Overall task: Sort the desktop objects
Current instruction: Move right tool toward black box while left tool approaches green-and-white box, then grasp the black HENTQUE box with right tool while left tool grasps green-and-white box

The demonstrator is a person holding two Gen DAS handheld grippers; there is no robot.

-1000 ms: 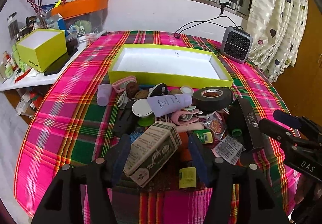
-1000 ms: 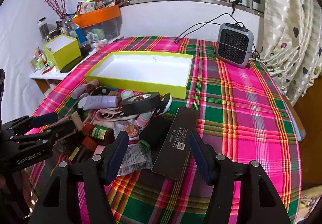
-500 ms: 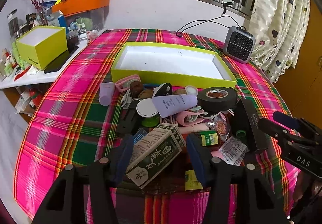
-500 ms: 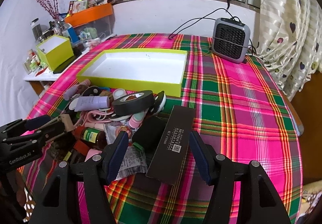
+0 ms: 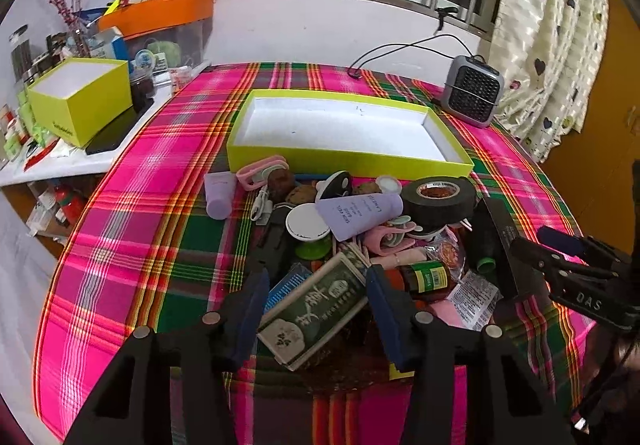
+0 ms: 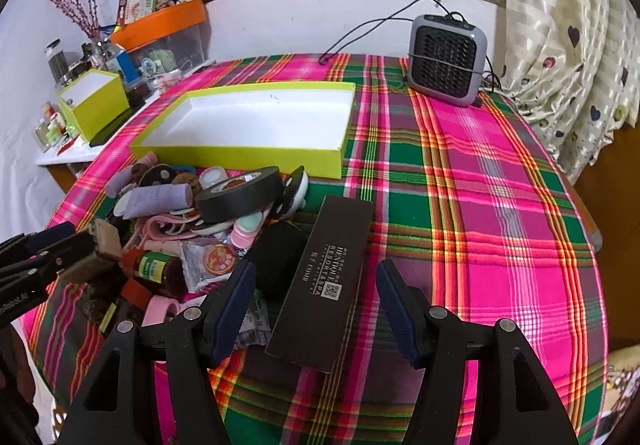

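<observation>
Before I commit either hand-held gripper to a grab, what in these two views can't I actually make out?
- Left wrist view: whether the pads touch the green printed carton between the left hand-held gripper fingers.
- Left wrist view: the pile's near edge, hidden behind the gripper body.
- Right wrist view: the long black comb box near end, overlapped by the right hand-held gripper frame.
- Both views: small label text, too small.

Between my left fingers (image 5: 256,309) lies a tea carton (image 5: 316,313); behind it on the tabletop (image 5: 152,229) a pile carries the tape roll (image 5: 438,199). The open tray (image 5: 348,161) sits beyond, the small heater (image 6: 446,59) behind its right end, the comb box (image 6: 324,281) between my right fingers (image 6: 394,309).
</observation>
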